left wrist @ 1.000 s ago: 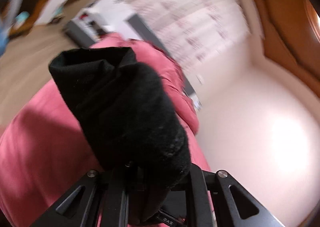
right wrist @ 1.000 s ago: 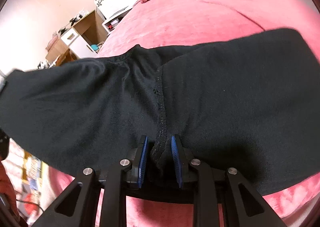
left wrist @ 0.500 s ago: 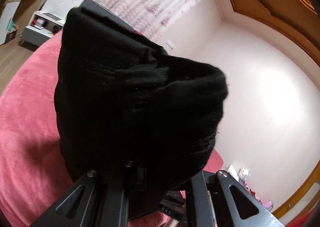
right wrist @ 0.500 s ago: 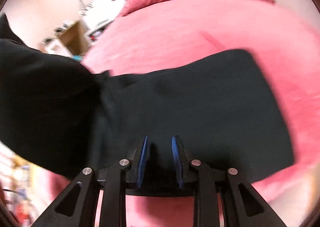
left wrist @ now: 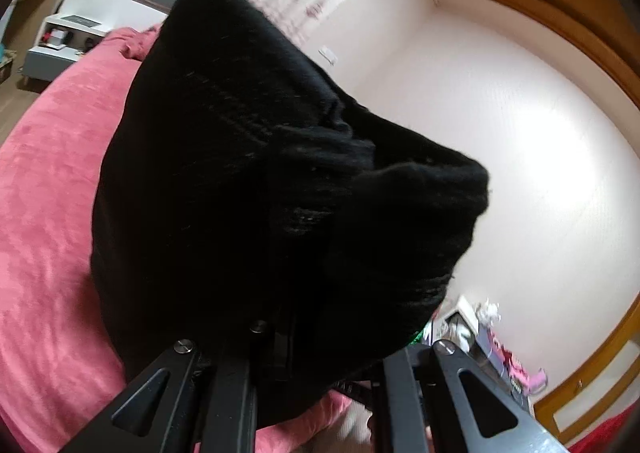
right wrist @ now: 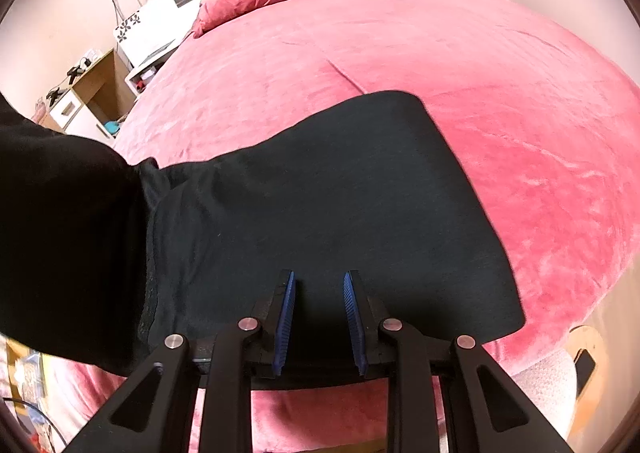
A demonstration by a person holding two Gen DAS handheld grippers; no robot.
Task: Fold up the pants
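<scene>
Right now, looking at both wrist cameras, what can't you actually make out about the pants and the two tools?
- Left wrist view: the left tool's fingertips are buried under the bunched black pants, which also block much of the pink bedspread.
- Right wrist view: whether the right tool pinches fabric; its blue pads show a gap with cloth behind.
- Right wrist view: the raised part of the pants runs off the left edge.

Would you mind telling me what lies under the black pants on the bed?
The black pants lie on the pink bedspread, which shows all around them. Whatever is directly beneath the fabric is covered, so nothing else can be confirmed.
</scene>
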